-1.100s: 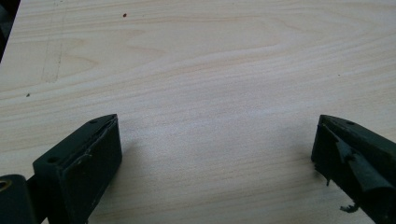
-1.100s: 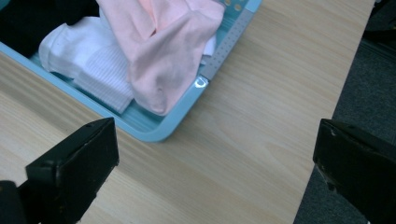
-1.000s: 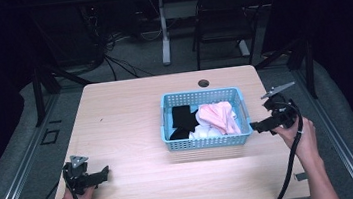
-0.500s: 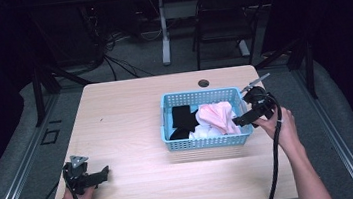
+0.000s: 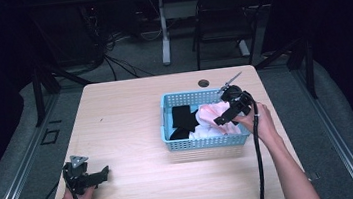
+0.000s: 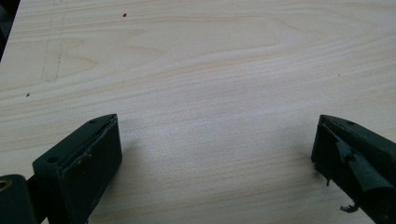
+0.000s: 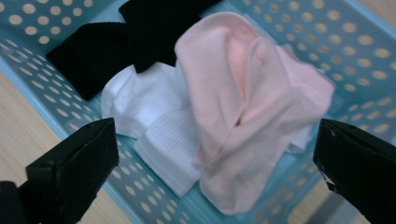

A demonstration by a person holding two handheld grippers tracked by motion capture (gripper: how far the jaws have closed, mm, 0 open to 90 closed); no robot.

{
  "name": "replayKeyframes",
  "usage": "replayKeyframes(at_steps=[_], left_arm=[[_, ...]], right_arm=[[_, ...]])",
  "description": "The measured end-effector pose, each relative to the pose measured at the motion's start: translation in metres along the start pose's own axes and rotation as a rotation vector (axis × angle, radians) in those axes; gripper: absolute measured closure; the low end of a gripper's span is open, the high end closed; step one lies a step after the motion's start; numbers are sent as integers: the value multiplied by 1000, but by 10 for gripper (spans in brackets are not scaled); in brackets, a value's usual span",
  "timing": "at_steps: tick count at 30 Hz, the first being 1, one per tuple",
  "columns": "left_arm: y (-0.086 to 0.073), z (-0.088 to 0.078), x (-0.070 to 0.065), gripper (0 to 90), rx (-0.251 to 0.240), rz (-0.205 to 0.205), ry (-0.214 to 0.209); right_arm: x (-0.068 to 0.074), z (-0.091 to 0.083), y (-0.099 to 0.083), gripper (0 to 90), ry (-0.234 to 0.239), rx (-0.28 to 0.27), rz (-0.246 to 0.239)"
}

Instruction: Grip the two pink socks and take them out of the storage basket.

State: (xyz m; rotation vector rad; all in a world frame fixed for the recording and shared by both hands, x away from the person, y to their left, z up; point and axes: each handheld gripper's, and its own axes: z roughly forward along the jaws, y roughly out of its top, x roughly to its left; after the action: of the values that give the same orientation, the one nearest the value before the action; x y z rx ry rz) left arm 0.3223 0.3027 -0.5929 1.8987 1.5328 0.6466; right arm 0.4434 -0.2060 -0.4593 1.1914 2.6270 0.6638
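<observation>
A light blue perforated basket (image 5: 204,142) stands on the wooden table (image 5: 131,114), right of centre. It holds a pink cloth (image 7: 252,112), a white ribbed cloth (image 7: 159,135) and a black cloth (image 7: 116,44). My right gripper (image 5: 223,119) hovers over the basket's right half, open, with the pink cloth (image 5: 215,112) below and between its jaws; I cannot tell whether it touches the cloth. My left gripper (image 5: 103,174) rests open at the table's front left corner, with bare wood (image 6: 210,116) between its jaws.
A round cable hole (image 5: 204,83) sits near the table's far edge. Behind the table stand a black chair (image 5: 222,29) and a desk leg (image 5: 163,30) among floor cables. Bare tabletop spreads left of the basket.
My right gripper has moved left from beside the basket's right wall to above its contents. The left gripper has stayed put.
</observation>
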Motion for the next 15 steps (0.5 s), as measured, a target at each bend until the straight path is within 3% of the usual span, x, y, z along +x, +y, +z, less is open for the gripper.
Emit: replayKeyframes(at_steps=[5, 8, 9, 10, 11, 13, 15], left_arm=[[0, 0, 0, 17, 0, 0, 0], [0, 0, 0, 17, 0, 0, 0], [0, 0, 0, 17, 0, 0, 0], [0, 0, 0, 17, 0, 0, 0], [0, 0, 0, 17, 0, 0, 0], [0, 0, 0, 17, 2, -3, -3], [0, 0, 0, 15, 2, -2, -4]], right_arm=[[3, 17, 10, 3, 16, 23, -6], [6, 28, 16, 114, 9, 45, -23], [10, 34, 15, 144, 5, 8, 10], [9, 36, 19, 156, -2, 61, -30], [12, 42, 19, 192, -10, 29, -8], [13, 45, 24, 246, -35, 83, -44], [13, 51, 27, 349, -51, 92, -28]])
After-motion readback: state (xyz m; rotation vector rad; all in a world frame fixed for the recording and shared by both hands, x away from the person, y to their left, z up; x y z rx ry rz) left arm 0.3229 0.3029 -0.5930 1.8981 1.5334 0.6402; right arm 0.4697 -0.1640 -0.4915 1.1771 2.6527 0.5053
